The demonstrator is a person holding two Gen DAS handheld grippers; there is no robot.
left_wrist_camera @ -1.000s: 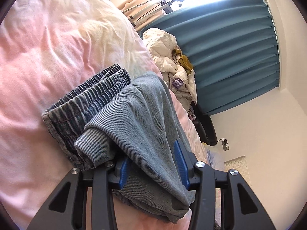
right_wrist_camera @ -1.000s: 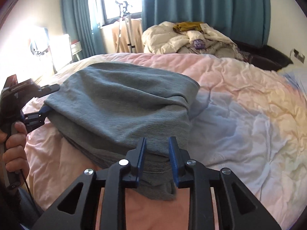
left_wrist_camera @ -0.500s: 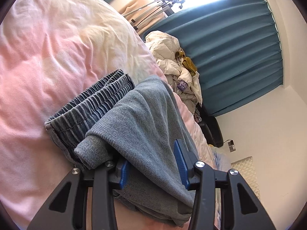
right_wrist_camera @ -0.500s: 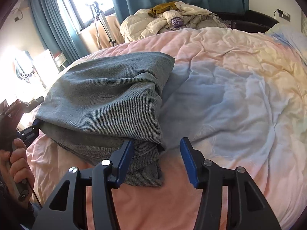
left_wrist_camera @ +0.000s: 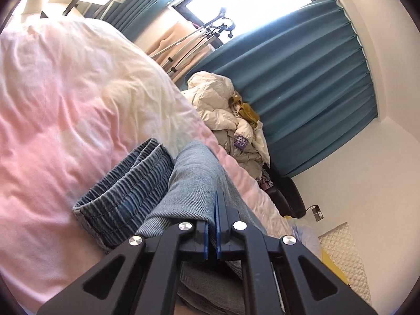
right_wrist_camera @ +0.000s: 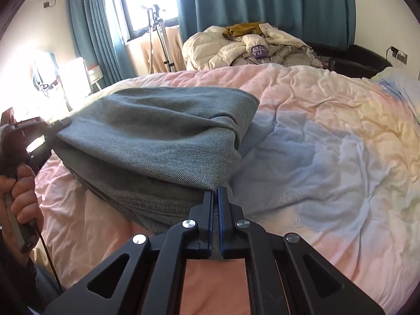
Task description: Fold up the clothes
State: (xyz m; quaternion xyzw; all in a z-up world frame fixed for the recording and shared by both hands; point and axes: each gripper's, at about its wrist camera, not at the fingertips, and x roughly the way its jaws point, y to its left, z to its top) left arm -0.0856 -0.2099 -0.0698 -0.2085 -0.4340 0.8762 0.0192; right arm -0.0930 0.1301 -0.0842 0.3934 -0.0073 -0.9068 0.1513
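Folded grey-blue jeans point(right_wrist_camera: 157, 131) lie in a thick stack on the pink duvet point(right_wrist_camera: 328, 144). My right gripper point(right_wrist_camera: 215, 191) is shut on the near right corner of the top layer, and a sliver of denim shows between its blue pads. At the stack's far left corner, my left gripper point(right_wrist_camera: 59, 125) pinches the same top fold. In the left wrist view, the left gripper point(left_wrist_camera: 215, 197) is shut on the denim edge point(left_wrist_camera: 194, 183). The striped elastic waistband point(left_wrist_camera: 126, 199) lies beside it to the left.
A person's hand point(right_wrist_camera: 23, 183) holds the left gripper's handle at the bed's left edge. Behind the bed are a heap of white bedding and clothes point(right_wrist_camera: 236, 47), a tripod point(right_wrist_camera: 157, 26), teal curtains and a black chair point(right_wrist_camera: 362, 57).
Both grippers stood open around the jeans' edge and have shut on it. The left gripper has lifted a little with the top layer.
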